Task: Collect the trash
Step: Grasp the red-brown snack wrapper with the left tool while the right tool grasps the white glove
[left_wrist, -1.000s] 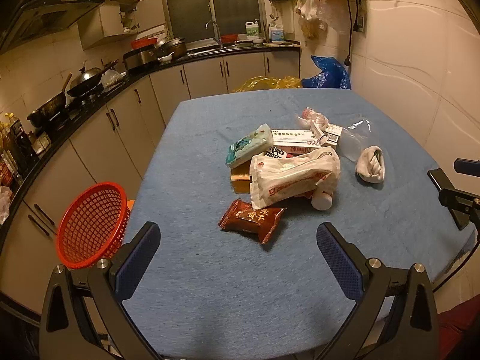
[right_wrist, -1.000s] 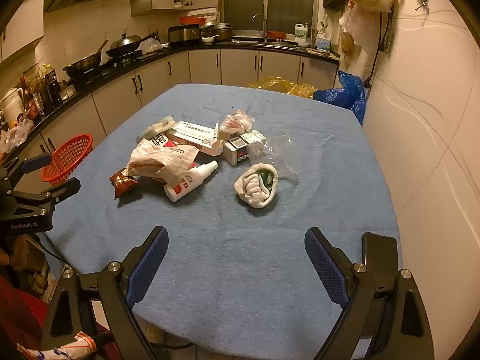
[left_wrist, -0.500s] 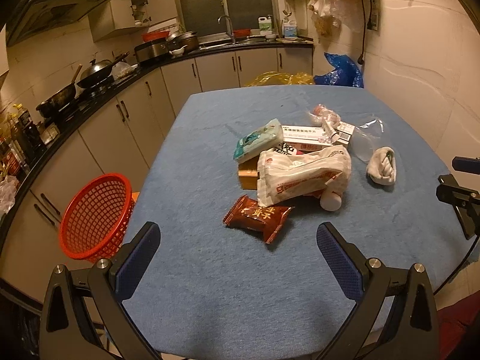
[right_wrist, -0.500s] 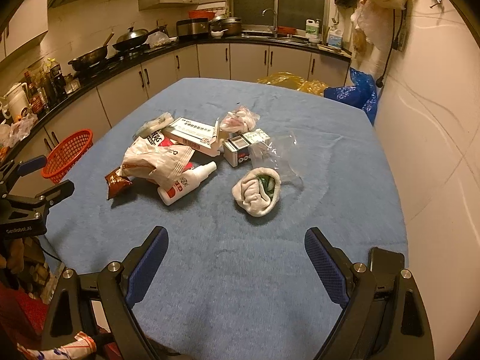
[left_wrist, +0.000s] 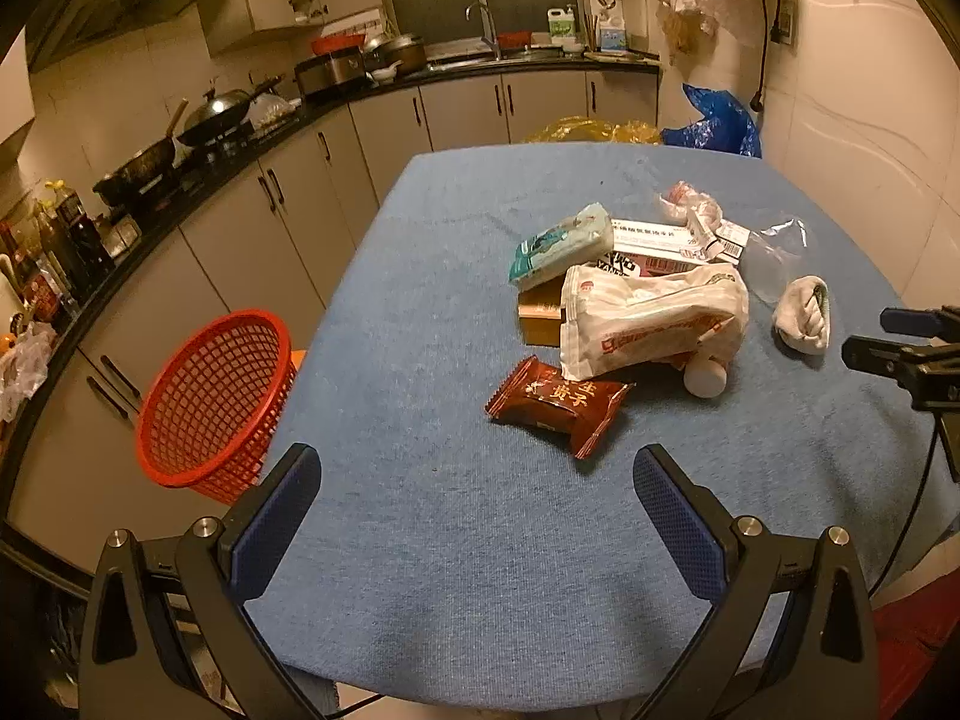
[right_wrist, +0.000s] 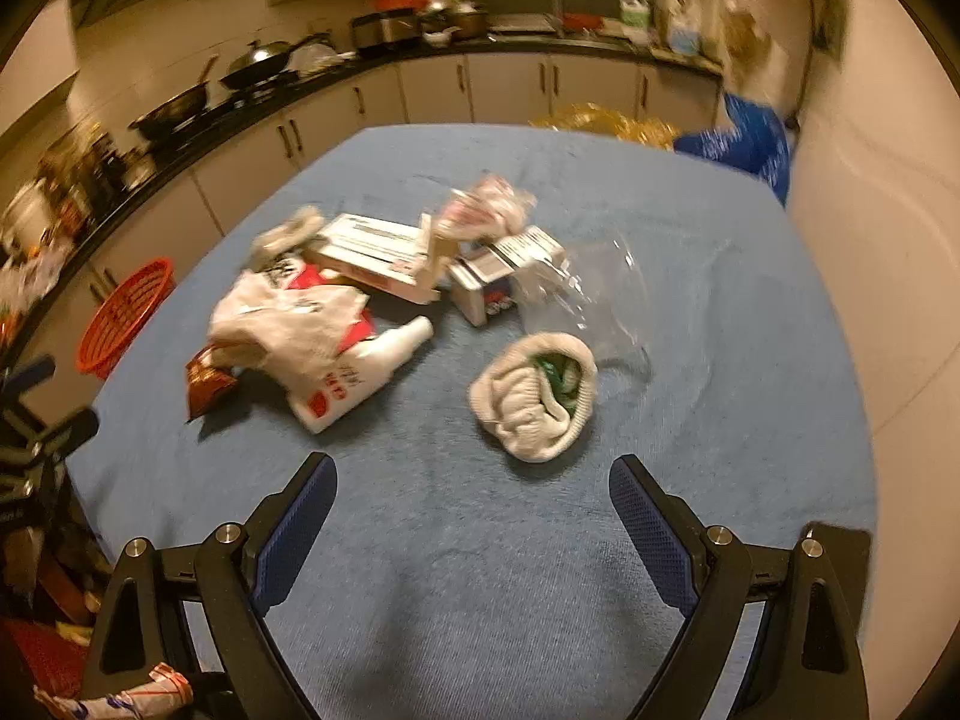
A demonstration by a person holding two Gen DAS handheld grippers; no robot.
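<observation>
A pile of trash lies on the blue table [left_wrist: 456,570]: a brown snack wrapper [left_wrist: 558,399], a white plastic bag [left_wrist: 651,318], a tissue pack [left_wrist: 561,246], a flat white box [left_wrist: 666,240], a white bottle [right_wrist: 360,381] and a white rolled cloth [right_wrist: 534,402]. A red basket [left_wrist: 216,396] stands off the table's left edge. My left gripper [left_wrist: 477,510] is open and empty, short of the snack wrapper. My right gripper [right_wrist: 471,519] is open and empty, just short of the rolled cloth.
Kitchen counters with pans [left_wrist: 210,120] and a sink run along the left and back. Yellow [left_wrist: 591,132] and blue bags [left_wrist: 717,123] sit behind the table's far edge. A white wall is close on the right. Clear plastic [right_wrist: 585,294] lies beside the cloth.
Both grippers have moved forward toward the pile, so the trash looks larger and nearer. The right view is blurred by motion. Both stay open and empty.
</observation>
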